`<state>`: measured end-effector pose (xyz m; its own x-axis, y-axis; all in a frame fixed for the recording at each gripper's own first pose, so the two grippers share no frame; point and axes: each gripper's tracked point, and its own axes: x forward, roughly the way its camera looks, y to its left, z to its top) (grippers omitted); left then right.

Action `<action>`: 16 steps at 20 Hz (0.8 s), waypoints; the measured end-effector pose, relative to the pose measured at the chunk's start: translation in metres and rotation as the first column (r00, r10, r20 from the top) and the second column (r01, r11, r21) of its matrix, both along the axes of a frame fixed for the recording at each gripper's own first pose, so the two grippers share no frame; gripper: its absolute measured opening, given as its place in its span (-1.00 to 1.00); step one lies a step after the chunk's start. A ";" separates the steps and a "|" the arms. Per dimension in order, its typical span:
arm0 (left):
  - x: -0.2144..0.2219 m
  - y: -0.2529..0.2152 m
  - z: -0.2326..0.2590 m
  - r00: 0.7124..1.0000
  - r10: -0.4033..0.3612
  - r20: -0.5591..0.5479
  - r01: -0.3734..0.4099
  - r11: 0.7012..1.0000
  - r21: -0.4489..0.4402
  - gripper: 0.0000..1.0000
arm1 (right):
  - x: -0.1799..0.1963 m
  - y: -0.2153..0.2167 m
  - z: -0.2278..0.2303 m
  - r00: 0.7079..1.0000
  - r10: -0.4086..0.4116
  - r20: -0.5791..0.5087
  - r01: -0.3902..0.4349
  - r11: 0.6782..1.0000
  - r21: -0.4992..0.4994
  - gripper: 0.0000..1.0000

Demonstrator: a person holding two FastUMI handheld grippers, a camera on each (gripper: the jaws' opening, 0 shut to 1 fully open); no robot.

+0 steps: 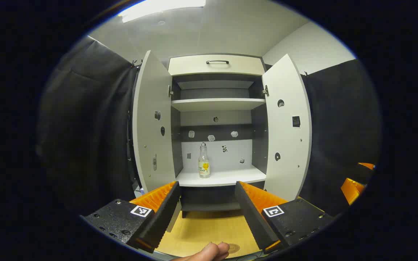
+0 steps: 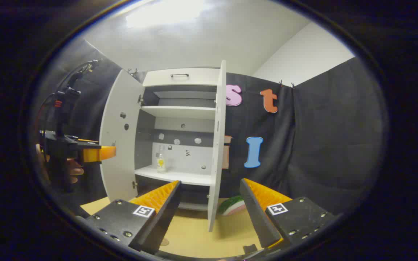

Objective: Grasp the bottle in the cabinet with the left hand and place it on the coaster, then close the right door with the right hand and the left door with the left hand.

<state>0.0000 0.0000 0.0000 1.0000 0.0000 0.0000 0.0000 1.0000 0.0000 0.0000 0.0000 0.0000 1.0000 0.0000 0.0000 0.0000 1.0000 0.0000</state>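
Glass bottle [image 1: 204, 161] stands upright on the cabinet's lower shelf [image 1: 227, 177], between both open doors. Left gripper [image 1: 207, 203] fingers spread, well short; right gripper [image 2: 209, 203] likewise spread. Off-centre approach could topple it.

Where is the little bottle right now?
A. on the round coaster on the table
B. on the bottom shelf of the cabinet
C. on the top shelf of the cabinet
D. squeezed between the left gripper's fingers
B: the bottle stands upright on the bottom shelf of the open cabinet, and the left gripper in front of it is open and holds nothing.
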 end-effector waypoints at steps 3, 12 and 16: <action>-0.005 0.003 0.012 0.999 0.012 0.039 -0.014 0.999 0.052 0.92 | 0.007 0.005 0.006 1.000 0.011 0.001 -0.011 1.000 0.027 0.94; 0.027 0.008 0.025 0.998 -0.038 0.052 0.039 0.999 -0.019 0.91 | 0.038 0.019 0.039 0.998 0.013 0.063 -0.019 0.996 0.088 0.93; 0.050 0.008 0.028 0.997 -0.069 0.040 0.070 0.997 -0.033 0.91 | 0.052 0.018 0.051 0.998 -0.007 0.070 0.002 0.997 0.078 0.93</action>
<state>0.0504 0.0081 0.0279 0.9968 -0.0690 0.0396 0.0703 0.9970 -0.0333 0.0522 0.0184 0.0505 0.9975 -0.0072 0.0699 0.0017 0.9970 0.0776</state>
